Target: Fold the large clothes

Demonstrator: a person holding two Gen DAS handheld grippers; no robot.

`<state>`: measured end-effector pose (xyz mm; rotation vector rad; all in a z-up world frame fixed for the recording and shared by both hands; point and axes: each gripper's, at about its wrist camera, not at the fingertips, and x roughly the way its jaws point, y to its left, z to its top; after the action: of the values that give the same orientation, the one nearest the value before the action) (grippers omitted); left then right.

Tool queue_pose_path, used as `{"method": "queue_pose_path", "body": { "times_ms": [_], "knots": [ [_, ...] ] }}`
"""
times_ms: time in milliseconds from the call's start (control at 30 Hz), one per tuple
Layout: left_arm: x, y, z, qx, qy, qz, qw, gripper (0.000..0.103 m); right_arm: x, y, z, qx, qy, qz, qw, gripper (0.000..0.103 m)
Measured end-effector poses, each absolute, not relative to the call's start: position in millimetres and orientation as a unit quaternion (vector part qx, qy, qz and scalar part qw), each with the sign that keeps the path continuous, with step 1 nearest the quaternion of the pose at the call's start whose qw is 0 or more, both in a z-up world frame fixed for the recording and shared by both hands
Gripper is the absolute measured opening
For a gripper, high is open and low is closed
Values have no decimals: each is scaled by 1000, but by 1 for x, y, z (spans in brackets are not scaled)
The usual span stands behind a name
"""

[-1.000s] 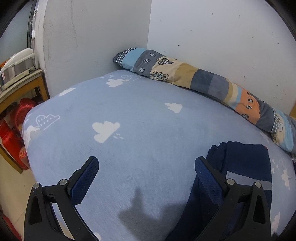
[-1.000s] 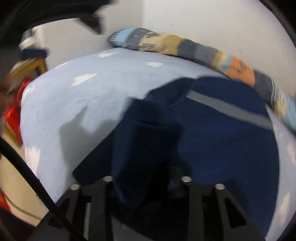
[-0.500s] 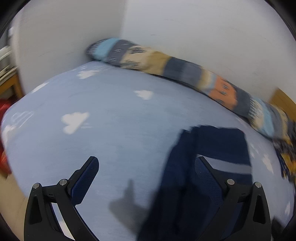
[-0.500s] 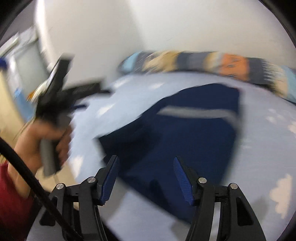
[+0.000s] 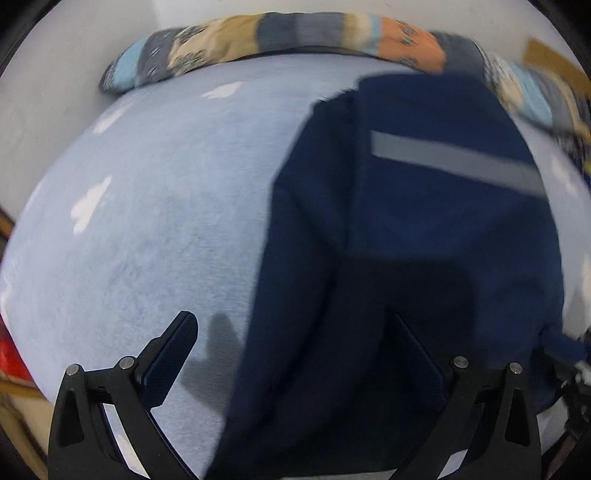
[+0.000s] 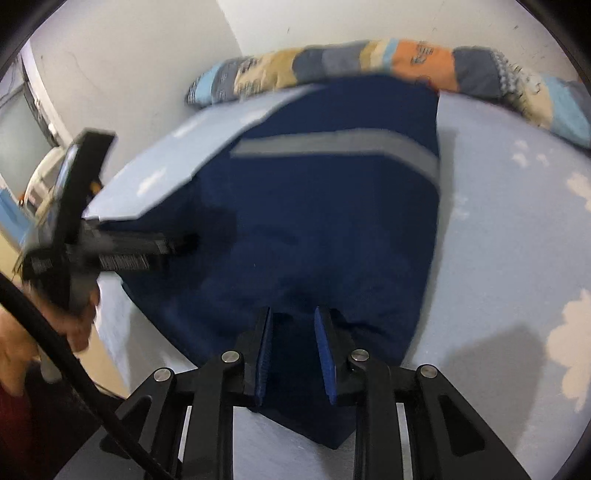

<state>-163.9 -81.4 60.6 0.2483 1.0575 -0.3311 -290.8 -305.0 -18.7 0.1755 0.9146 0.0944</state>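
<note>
The right gripper (image 6: 293, 354) pinches the near hem of the navy garment (image 6: 332, 221); one layer may slip free; the left gripper (image 5: 295, 354), fingers spread over the garment's left edge, holds nothing.

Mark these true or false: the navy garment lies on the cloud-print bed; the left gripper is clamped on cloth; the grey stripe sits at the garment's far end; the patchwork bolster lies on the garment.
1. True: the navy garment lies on the bed.
2. False: the left gripper is open.
3. True: the grey stripe is at the far end.
4. False: the patchwork bolster lies along the wall behind it.
</note>
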Motion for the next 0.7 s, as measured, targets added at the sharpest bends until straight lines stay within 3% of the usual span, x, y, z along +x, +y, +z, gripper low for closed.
{"method": "queue_pose_path", "body": {
  "times_ms": [167,300,700],
  "knots": [
    [-175,-73,101,61,438,-184,878,103,-306,-336,14,190,400,70,894,26],
    [-190,-83,120,38,396,-219,891,103,-319,-340,32,150,388,40,909,26],
    [-192,-134,63,144,461,-200,852,103,-299,-310,-30,80,469,31,879,27]
  ]
}}
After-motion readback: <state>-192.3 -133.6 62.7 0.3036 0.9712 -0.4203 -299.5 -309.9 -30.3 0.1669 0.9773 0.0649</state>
